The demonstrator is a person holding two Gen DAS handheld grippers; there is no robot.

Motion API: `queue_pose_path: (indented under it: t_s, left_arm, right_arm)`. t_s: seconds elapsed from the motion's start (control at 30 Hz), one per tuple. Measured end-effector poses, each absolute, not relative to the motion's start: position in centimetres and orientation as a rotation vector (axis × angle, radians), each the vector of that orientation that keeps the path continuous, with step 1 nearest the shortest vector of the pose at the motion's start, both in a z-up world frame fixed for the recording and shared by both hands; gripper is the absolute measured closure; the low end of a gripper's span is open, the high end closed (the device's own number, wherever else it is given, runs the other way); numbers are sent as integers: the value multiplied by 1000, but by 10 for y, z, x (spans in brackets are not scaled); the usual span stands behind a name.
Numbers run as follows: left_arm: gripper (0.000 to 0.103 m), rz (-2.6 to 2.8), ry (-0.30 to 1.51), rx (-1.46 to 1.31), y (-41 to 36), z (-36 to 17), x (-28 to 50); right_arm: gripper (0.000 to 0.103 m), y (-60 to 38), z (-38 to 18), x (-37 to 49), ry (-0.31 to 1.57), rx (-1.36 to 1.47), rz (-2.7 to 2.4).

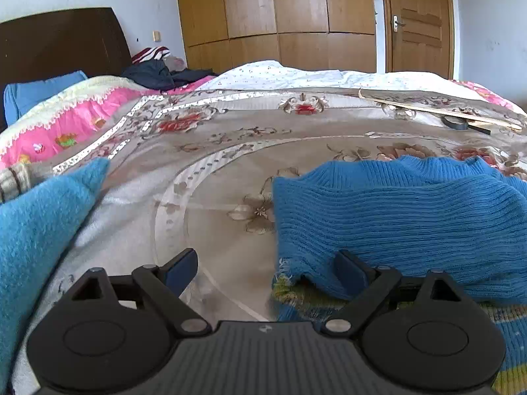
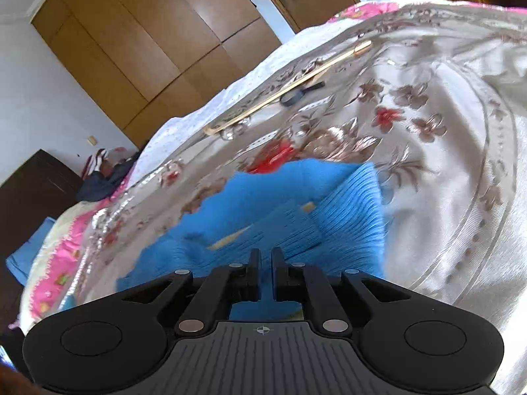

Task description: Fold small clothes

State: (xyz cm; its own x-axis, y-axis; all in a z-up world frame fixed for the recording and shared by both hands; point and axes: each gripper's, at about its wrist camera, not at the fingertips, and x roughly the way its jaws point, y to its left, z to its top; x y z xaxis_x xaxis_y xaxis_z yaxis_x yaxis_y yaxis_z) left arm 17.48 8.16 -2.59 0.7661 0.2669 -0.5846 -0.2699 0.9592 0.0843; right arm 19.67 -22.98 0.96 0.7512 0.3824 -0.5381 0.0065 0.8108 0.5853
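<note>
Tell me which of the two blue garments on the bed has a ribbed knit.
The ribbed blue sweater under the left gripper's right finger. The fuzzy teal garment at the left edge shows no ribs.

Blue sweater (image 1: 395, 217) cut off right; teal garment (image 1: 36, 230) cut off left.

The knitted sweater (image 1: 395, 210) is bright blue with fine ribs, and near its lower edge there are yellow-green stripes. The bedspread (image 1: 230, 151) is beige-grey with brown and red flowers and a pale curved band — beside it lies a pink quilt (image 1: 66, 125) with small cartoon pictures. A turquoise fuzzy cloth (image 1: 36, 223) is at left. The wardrobe (image 1: 276, 16) is brown wood; both grippers are black.
</note>
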Motion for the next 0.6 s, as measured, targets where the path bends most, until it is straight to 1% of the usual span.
queue_pose_path:
  t_s: [0.07, 0.2, 0.33, 0.37, 0.4, 0.43, 0.5, 0.6]
  left_arm:
    - [3, 294, 626, -11, 82, -24, 173]
    - [3, 261, 527, -38, 81, -7, 163]
    - [3, 229, 494, -29, 72, 0, 175]
    - [2, 220, 497, -28, 71, -1, 180]
    - [2, 210, 518, -18, 68, -5, 186]
    - [2, 209, 548, -9, 68, -10, 191]
    - [2, 211, 610, -18, 71, -26, 195]
    - [0, 200, 606, -51, 79, -28, 190]
  right_arm:
    - [84, -225, 10, 201, 699, 612, 225]
    - [78, -213, 3, 212, 758, 648, 232]
    - [79, -215, -4, 216, 778, 652, 214]
    - [88, -215, -5, 214, 785, 639, 216]
    - [101, -216, -4, 212, 788, 612, 215]
    - [103, -215, -4, 209, 786, 582, 214]
    - [103, -221, -1, 202, 772, 546, 182]
    - [103, -234, 2, 195, 764, 551, 152]
